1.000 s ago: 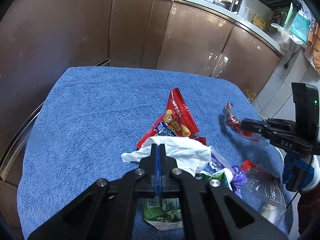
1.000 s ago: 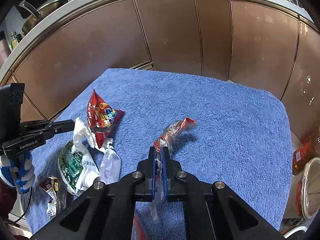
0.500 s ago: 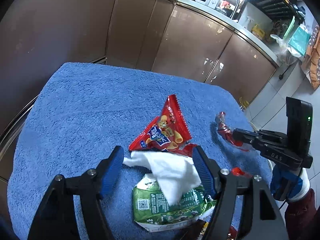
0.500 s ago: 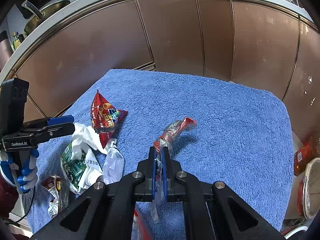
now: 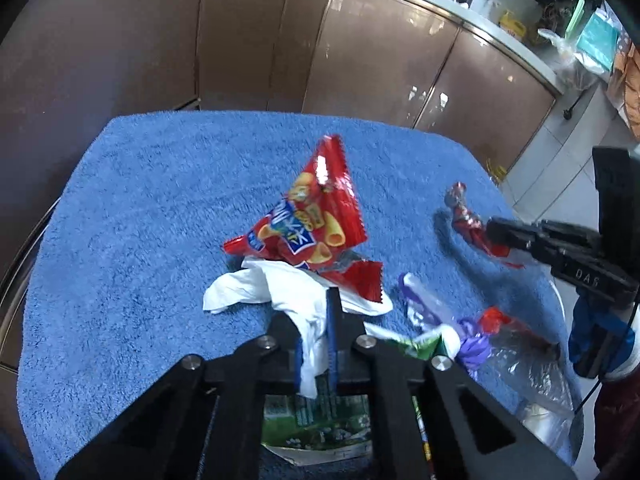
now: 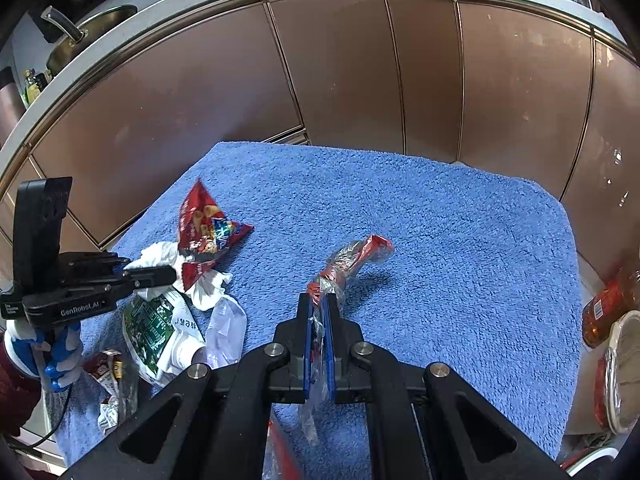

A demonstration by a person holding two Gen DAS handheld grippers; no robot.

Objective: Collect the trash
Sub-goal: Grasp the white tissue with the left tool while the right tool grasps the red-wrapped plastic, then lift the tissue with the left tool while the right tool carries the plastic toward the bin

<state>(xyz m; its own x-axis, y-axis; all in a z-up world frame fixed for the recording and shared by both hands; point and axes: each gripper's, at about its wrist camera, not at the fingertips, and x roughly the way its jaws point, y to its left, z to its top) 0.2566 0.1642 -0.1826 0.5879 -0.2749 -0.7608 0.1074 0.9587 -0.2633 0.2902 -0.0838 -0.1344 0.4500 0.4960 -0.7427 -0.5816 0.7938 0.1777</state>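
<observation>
My left gripper [image 5: 316, 320] is shut on a crumpled white tissue [image 5: 264, 288] over the blue towel [image 5: 140, 200]; it also shows in the right wrist view [image 6: 160, 274]. A red snack bag [image 5: 312, 224] lies just beyond the tissue, touching it. A green wrapper [image 5: 316, 428] lies under the left gripper. My right gripper [image 6: 318, 312] is shut on a twisted red and clear wrapper [image 6: 352, 258] and holds it a little above the towel; that gripper also shows in the left wrist view [image 5: 496, 236].
A purple and clear plastic scrap [image 5: 472, 344] and more wrappers [image 6: 112, 368] lie at the towel's near edge. Brown cabinet doors [image 6: 360, 80] stand behind the table. A round container [image 6: 624, 368] and an orange bottle [image 6: 608, 304] sit off the towel's right side.
My left gripper opened wide half a second ago and has now shut on the white tissue, bunching it. The right gripper stays shut on the twisted wrapper, hardly moved.
</observation>
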